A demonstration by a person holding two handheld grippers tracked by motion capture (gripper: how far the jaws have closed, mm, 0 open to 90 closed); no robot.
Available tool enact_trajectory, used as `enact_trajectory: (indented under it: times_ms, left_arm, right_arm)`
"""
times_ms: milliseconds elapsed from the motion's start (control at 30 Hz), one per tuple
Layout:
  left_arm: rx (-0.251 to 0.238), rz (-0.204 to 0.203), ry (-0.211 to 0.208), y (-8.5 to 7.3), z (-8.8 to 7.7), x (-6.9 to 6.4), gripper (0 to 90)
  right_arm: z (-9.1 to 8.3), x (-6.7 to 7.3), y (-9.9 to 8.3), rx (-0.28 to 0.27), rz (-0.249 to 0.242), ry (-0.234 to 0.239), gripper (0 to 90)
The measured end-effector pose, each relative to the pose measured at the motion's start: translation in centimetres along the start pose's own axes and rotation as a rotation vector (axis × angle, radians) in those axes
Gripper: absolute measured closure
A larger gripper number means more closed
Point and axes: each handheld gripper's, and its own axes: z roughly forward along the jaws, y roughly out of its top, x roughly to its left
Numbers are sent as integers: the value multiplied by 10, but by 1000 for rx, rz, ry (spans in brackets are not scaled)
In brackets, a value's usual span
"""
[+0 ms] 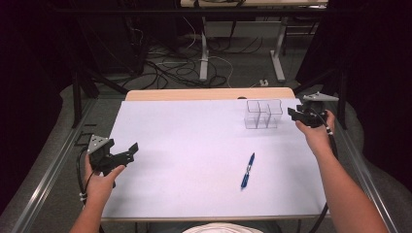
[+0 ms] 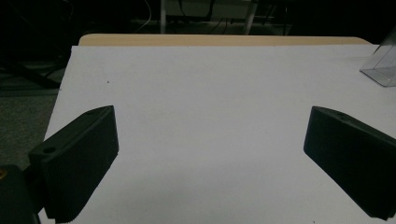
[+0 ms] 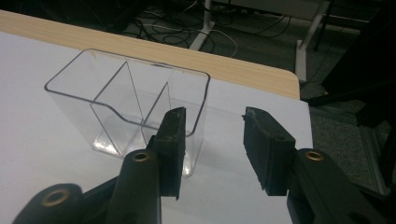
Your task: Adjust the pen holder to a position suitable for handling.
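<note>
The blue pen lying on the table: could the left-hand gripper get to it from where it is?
Probably yes. The left gripper is open, holding nothing, and bare white table lies between it and the blue pen; the clear organizer stands well off that path.

The organizer (image 3: 126, 107) is clear, glossy plastic with smooth walls that catch the light. The surface (image 1: 194, 145) carries a matt white sheet, with a pale wood edge along its far side. The right gripper (image 3: 212, 140) has matt black fingers (image 3: 266, 149) with finely ribbed pads. The pen (image 1: 248, 170) looks like shiny blue plastic.
</note>
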Motion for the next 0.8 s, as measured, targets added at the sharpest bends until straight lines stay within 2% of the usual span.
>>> enact_trajectory:
  times_ms: [67, 267, 333, 400, 500, 633, 800]
  left_arm:
    - [3, -6, -2, 0, 0, 0, 32]
    - [12, -6, 0, -1, 1, 1, 34]
    - [13, -4, 0, -1, 2, 1, 35]
    - [16, -2, -2, -1, 2, 1, 36]
    - [17, -1, -1, -2, 2, 2, 37]
    - [21, -4, 3, -2, 2, 2, 40]
    - [21, -9, 6, -3, 3, 2, 43]
  right_arm:
    - [6, 1, 8, 14, 11, 15, 608]
    - [17, 2, 19, 37, -3, 25, 640]
    - [23, 1, 23, 53, 5, 24, 691]
    - [26, 1, 23, 56, 6, 27, 705]
    - [35, -2, 23, 76, 0, 2, 762]
    - [42, -4, 20, 103, 27, -10, 815]
    - [49, -4, 17, 121, 24, -14, 870]
